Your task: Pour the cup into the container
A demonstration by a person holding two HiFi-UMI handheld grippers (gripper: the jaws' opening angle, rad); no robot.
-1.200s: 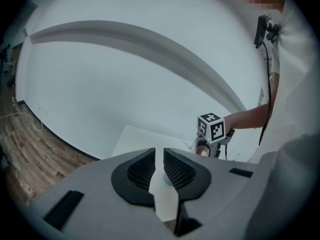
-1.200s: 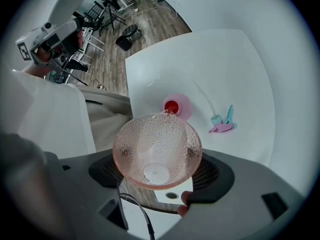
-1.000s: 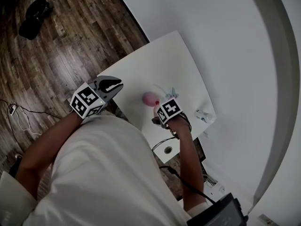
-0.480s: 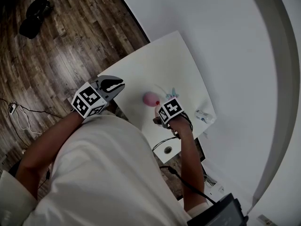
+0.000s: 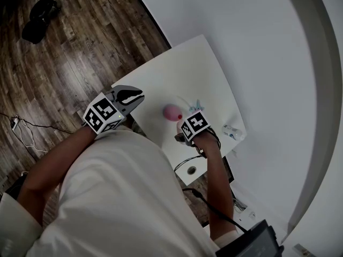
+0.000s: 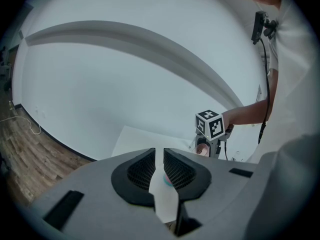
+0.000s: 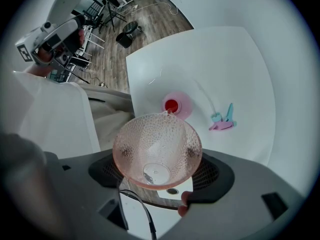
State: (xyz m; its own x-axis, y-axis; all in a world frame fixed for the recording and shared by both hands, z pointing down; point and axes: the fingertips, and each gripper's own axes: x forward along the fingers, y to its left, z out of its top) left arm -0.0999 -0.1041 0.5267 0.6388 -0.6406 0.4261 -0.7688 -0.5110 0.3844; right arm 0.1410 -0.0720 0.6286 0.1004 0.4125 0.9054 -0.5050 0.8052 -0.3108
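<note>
My right gripper [image 7: 157, 156] is shut on a pink dimpled see-through cup [image 7: 157, 150], tipped so its mouth faces the camera; nothing shows inside it. Just beyond the cup's rim, a small pink container [image 7: 176, 105] with red in its middle stands on the white table [image 7: 225, 59]. From the head view the container [image 5: 171, 112] lies right next to the right gripper [image 5: 182, 126]; the cup is hidden there. My left gripper [image 5: 138, 96] hovers over the table's left corner, jaws together and holding nothing. In the left gripper view, the left gripper [image 6: 159, 156] points toward the cup [image 6: 202, 148].
A pink and teal object [image 7: 222, 121] lies on the table right of the container. A clear crumpled item [image 5: 231, 132] sits at the table's right edge. A cable [image 5: 185, 162] hangs near the front edge. Wooden floor with dark shoes [image 5: 40, 15] lies to the left.
My left gripper has drifted slightly to the right. The right gripper with the cup has hardly moved.
</note>
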